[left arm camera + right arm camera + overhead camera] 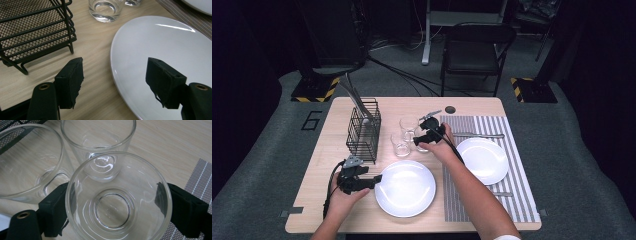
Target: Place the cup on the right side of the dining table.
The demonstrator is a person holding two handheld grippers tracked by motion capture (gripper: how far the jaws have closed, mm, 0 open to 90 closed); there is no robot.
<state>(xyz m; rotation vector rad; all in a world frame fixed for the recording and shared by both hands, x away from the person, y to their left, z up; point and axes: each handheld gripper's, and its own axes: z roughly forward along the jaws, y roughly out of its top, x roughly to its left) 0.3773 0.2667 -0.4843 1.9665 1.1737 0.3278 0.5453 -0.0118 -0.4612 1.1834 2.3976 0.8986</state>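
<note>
From high up, the right gripper (423, 138) sits in the middle of the frame, by three glasses on the desk (337, 150), and its jaws stand on both sides of the nearest glass (422, 145). The left gripper (374, 180) is at the lower left, next to the big white plate (405, 188). A black wire basket (363, 131) stands at the upper left of the desk, and a second plate (482, 160) lies on the striped mat (522, 170) at the right. In the left gripper view, the jaws are wide and hold nothing; one jaw is over the wood and one is over the plate's (160, 50) edge. In the right gripper view, the glass (117, 202) takes up the lower middle, with one black jaw on each side of it, very close to the wall. I cannot tell if they squeeze it yet. I think the glass is hard, smooth and slippery, not very heavy, and it could break if it drops. The best place to hold it looks like the round wall, below the rim, with a soft, steady squeeze.
</note>
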